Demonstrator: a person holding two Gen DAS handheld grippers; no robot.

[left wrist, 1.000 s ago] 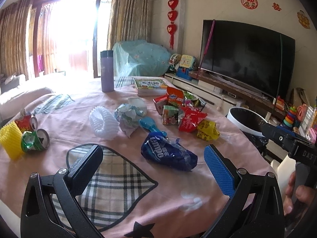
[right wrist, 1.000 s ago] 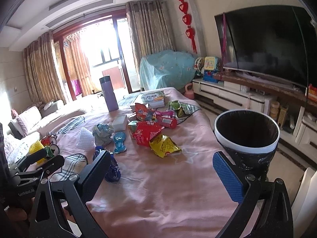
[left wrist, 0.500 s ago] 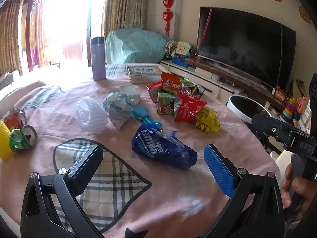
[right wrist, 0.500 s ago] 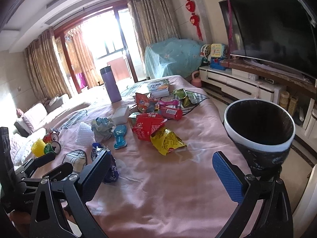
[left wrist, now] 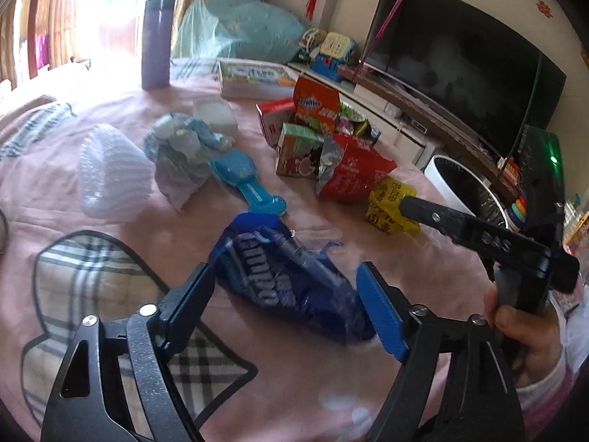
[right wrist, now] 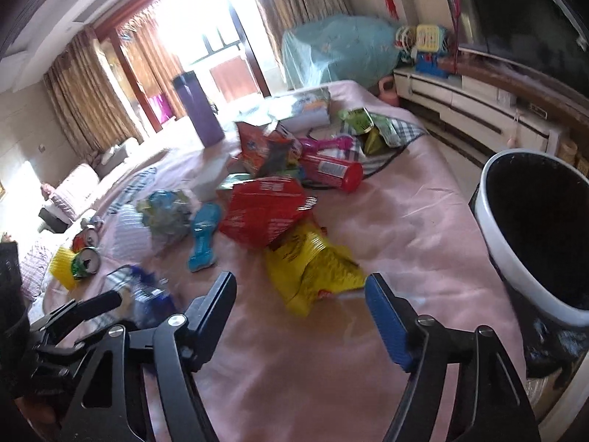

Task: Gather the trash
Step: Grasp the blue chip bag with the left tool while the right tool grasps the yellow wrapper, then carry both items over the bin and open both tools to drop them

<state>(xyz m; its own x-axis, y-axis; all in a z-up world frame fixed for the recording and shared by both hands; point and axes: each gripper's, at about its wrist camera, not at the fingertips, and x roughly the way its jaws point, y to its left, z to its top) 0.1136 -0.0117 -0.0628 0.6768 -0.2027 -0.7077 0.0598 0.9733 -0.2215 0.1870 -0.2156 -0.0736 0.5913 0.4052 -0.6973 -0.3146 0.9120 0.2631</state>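
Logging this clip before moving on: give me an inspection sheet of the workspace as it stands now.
Surface: pink tablecloth with a plaid patch.
Job's things: blue wrapper between the left tongs, untouched; yellow snack bag ahead of the right tongs; red snack bag; trash bin beside the table.
Clutter: purple tumbler, blue toy, white foam net, crushed cans.
Grippers: both open, holding nothing.
Cables: nothing seen.
Surroundings: television, curtains.
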